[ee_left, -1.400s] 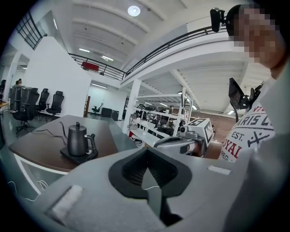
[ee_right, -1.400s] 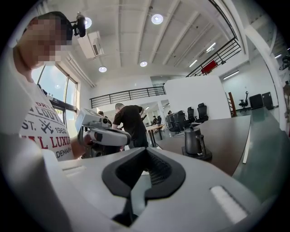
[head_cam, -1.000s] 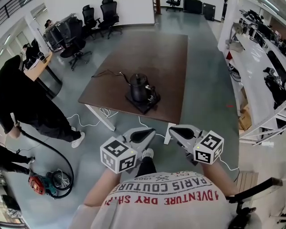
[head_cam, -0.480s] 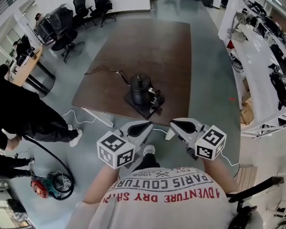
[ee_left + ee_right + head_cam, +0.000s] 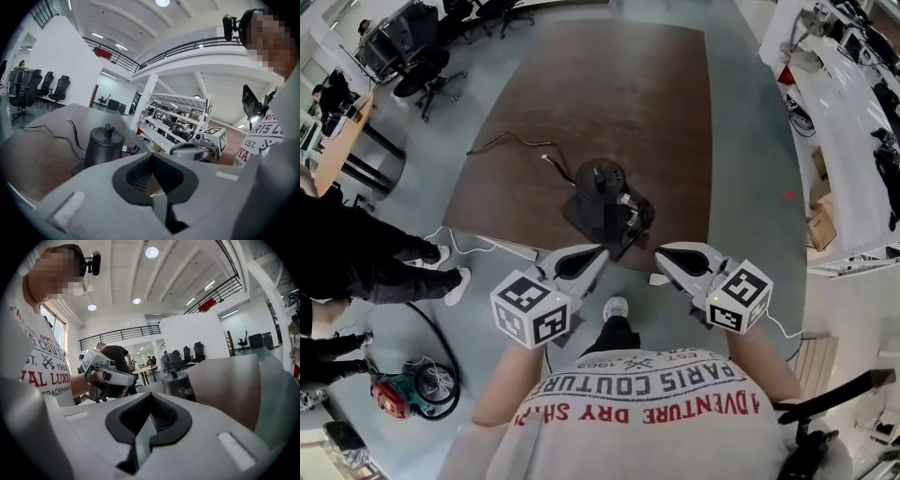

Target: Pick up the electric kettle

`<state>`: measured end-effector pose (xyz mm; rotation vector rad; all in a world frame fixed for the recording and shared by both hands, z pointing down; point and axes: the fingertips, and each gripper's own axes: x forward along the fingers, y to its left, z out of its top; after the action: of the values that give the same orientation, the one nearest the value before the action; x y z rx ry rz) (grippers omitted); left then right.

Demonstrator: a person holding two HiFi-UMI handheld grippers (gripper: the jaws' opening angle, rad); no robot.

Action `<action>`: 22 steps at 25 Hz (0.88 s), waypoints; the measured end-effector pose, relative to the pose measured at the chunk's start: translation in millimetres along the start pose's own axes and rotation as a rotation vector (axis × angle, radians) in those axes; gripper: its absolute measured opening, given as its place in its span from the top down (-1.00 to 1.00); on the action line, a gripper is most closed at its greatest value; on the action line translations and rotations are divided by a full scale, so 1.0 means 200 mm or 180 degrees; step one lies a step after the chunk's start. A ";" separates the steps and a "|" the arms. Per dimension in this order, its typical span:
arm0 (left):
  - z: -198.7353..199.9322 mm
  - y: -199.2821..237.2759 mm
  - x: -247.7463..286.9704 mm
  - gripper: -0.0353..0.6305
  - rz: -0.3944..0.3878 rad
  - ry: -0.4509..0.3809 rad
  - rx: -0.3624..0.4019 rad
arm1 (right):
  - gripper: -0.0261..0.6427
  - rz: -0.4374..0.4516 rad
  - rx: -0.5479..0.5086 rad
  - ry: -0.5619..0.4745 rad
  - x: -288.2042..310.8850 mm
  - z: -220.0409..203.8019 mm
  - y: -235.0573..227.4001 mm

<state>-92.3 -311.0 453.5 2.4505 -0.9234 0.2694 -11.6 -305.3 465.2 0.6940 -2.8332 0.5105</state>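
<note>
Kettle, round, matte black, on rectangular brown table

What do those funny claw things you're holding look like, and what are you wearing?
The left gripper and right gripper are pale grey plastic, with pointed fingers lined in ribbed black padding. Each carries a white cube printed with black square markers. The person wears a white short-sleeved T-shirt with red and grey lettering.

White T-shirt — red lettering, black trousers
</note>
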 end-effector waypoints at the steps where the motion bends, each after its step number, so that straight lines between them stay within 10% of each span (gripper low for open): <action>1: 0.00 0.02 0.01 0.89 0.0001 0.0003 -0.0005 | 0.91 -0.0011 0.0005 0.0018 0.02 -0.01 -0.02; 22: -0.04 0.31 -0.04 0.88 0.0130 -0.0055 -0.0218 | 0.45 -0.0642 -0.0341 0.0376 0.33 -0.20 -0.42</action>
<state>-139.2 -342.0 480.6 2.3773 -0.9748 0.2272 -26.8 -387.4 543.3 0.8853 -2.6219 0.3516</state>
